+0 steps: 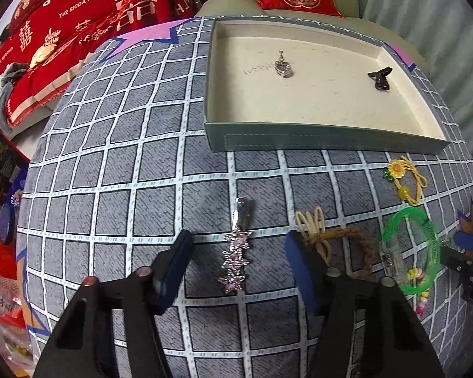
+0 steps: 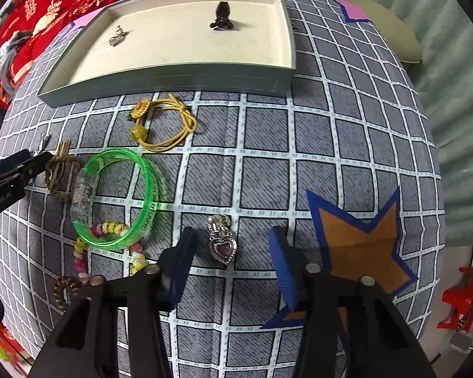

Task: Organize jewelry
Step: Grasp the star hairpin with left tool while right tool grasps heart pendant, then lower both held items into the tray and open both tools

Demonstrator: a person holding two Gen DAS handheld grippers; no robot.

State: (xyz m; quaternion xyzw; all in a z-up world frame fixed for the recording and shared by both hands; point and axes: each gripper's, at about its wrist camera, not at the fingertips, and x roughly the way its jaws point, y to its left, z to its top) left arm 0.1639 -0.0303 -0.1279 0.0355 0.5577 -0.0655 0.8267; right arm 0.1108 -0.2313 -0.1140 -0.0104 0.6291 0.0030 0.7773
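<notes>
- Broadly, a shallow tray [image 1: 315, 140] is set on the checked cloth [image 1: 110, 173], with a heart pendant [image 1: 285, 67] and a dark clip [image 1: 379, 77] lying well apart inside.
- Nearer, a green bangle [image 2: 120, 198] is laid over a beaded bracelet [image 2: 110, 230].
- Left gripper [image 1: 238, 260] is held apart around a pink star hairpin [image 1: 235, 258].
- Right gripper [image 2: 231, 252] is held apart around a second heart pendant [image 2: 223, 245].

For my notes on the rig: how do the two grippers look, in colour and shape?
Both look alike. The left gripper and the right gripper have angular black frames, flat fingers covered with dark blue pads, and round silver bolt heads. No cables or sleeves are visible.
</notes>
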